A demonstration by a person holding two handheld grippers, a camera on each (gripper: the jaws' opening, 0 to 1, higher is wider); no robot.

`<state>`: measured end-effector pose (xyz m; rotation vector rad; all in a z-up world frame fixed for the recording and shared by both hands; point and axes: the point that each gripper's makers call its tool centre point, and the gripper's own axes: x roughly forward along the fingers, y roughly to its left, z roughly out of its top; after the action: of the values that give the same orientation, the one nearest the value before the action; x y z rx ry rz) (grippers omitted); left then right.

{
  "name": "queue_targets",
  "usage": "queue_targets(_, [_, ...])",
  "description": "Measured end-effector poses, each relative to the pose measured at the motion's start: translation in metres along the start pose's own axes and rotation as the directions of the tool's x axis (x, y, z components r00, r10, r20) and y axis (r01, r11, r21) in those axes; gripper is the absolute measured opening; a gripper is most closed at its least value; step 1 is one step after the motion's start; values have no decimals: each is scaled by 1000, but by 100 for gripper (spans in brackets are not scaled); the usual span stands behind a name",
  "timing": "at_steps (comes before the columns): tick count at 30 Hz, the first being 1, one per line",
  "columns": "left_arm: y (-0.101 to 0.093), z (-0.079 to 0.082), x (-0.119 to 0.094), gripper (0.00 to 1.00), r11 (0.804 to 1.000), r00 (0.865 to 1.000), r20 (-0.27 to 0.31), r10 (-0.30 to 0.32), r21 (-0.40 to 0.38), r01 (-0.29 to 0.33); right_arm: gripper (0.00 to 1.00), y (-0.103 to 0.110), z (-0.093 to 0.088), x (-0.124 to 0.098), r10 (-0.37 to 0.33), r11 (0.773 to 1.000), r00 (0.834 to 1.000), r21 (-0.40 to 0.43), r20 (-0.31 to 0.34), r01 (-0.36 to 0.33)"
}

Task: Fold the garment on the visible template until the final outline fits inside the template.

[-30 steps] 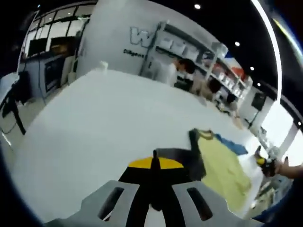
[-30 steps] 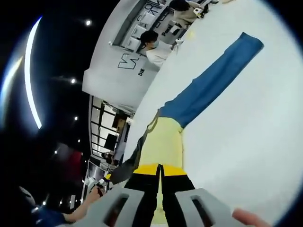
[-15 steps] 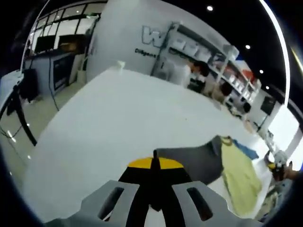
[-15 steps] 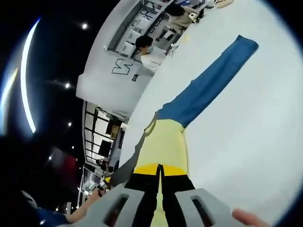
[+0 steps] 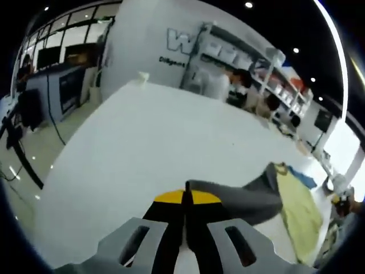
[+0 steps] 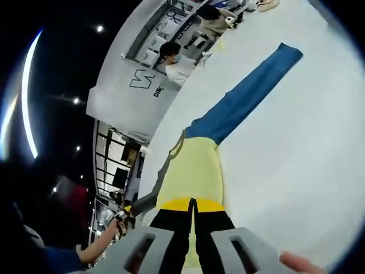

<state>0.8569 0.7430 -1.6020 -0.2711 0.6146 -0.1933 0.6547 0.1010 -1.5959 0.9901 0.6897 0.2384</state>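
Left gripper view: left gripper [image 5: 185, 197] sits low centre, jaws pressed together on the grey sleeve [image 5: 239, 197] of the garment [image 5: 296, 208]. Sleeve runs from the jaw tips off to the right, lifted a bit, joining the yellow body further right w/ a bit of blue sleeve [image 5: 302, 177] at the far right. White desk [image 5: 142, 142] spreads far and left of the gripper. Shelving and people at the far end of the desk.

Right gripper view: right gripper [image 6: 193, 206] low centre, jaws closed, pinching the yellow body [image 6: 194, 171] at its near edge. Yellow panel lies straight ahead of the jaws; blue sleeve stretches flat from it to the far right across the desk; grey sleeve goes off near left toward the other gripper [image 6: 122, 217], held by a hand [image 6: 105, 237].
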Motion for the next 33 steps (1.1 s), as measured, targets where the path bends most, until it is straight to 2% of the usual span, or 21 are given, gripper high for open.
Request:
queue_targets(2, [-3, -2, -2, 1, 1000, 1000, -4, 2, 3, -2, 0, 0, -1, 0, -2, 1000, 1000, 1, 0, 2])
queue_targets(4, [-6, -13, -6, 1, 999, 999, -37, 13, 34, -11, 0, -2, -4, -1, -4, 1000, 1000, 3, -1, 4])
queue_targets(5, [-9, -25, -8, 1, 998, 998, -66, 19, 67, -15, 0, -4, -5, -1, -8, 1000, 1000, 7, 0, 8])
queue_targets(7, [-7, -29, -10, 1, 996, 996, -75, 45, 86, -38, 0, -6, -7, -1, -12, 1000, 1000, 15, 1, 12])
queue_targets(10, [7, -26, -10, 2, 994, 995, -60, 78, 78, -73, 0, -6, -6, 2, -11, 1000, 1000, 17, 8, 10])
queue_targets(12, [12, -24, -18, 4, 991, 993, -37, 110, 82, -107, 0, -3, -6, 5, 0, 1000, 1000, 13, 12, 0])
queue_targets(13, [23, -21, -15, 6, 991, 993, -40, 112, 83, -109, 0, -3, -6, 6, 3, 1000, 1000, 12, 12, -3])
queue_targets(15, [33, -25, -16, 10, 990, 992, -54, 115, 92, -110, 0, -3, -7, 8, 8, 1000, 1000, 11, 9, -9])
queue_targets(22, [39, -34, -20, 13, 988, 990, -61, 123, 99, -117, 0, -4, -16, 13, 22, 1000, 1000, 1, -9, -22])
queue_targets(23, [36, -41, -22, 13, 989, 991, -62, 119, 96, -113, 0, -4, -16, 13, 23, 1000, 1000, 1, -10, -23])
queue_targets(25, [33, -43, -24, 14, 989, 991, -62, 118, 97, -112, 0, -5, -18, 14, 26, 1000, 1000, -4, -14, -26])
queue_targets(27, [9, -60, -31, 15, 991, 995, -64, 82, 112, -75, 0, -5, -22, 14, 29, 999, 999, -13, -19, -29])
queue_targets(33, [-39, -88, -36, 18, 983, 996, -90, -20, 178, 35, 0, -4, -33, 13, 20, 997, 998, -74, -52, -24])
